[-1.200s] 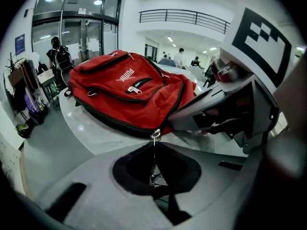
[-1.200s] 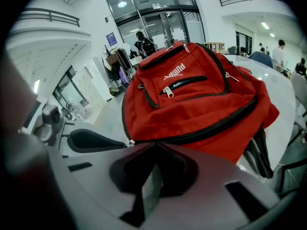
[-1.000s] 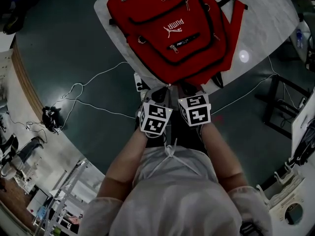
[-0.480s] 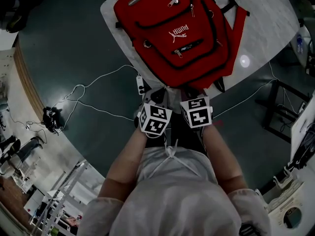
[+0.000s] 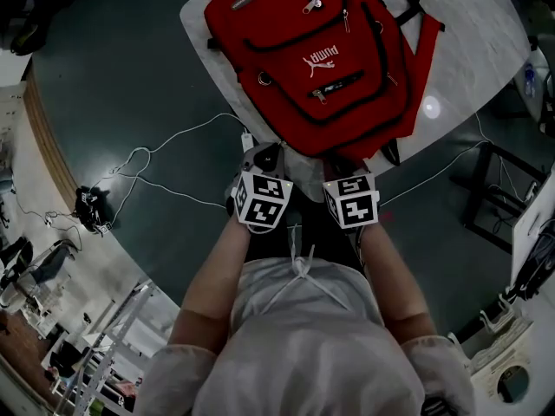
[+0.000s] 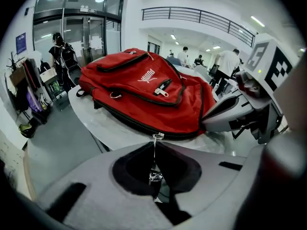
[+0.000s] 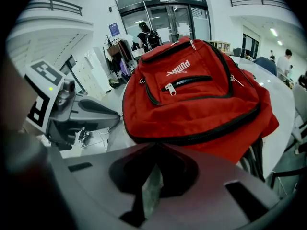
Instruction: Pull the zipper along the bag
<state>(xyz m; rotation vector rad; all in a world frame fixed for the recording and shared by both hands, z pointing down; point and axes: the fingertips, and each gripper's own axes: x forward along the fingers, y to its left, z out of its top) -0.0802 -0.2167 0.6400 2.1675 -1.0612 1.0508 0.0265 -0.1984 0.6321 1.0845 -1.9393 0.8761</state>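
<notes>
Bag (image 5: 321, 59) lies on table (image 5: 486, 33): soft, light, we judge it slides when tugged. Best hold is small metal zipper pull (image 6: 154, 157), thin and slippery. Left gripper (image 6: 154, 145) clenched on pull at bag's near edge. Right gripper (image 7: 154, 148) closed tight just right, at same edge; fabric pinched or not, we cannot tell.

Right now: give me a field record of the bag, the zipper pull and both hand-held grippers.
bag: red backpack, lying front side up on the white table
zipper pull: thin metal zipper pull on the black zipper along the bag's near edge
left hand-held gripper: shut on the zipper pull
right hand-held gripper: jaws together at the bag's near edge; whether it pinches fabric is unclear
</notes>
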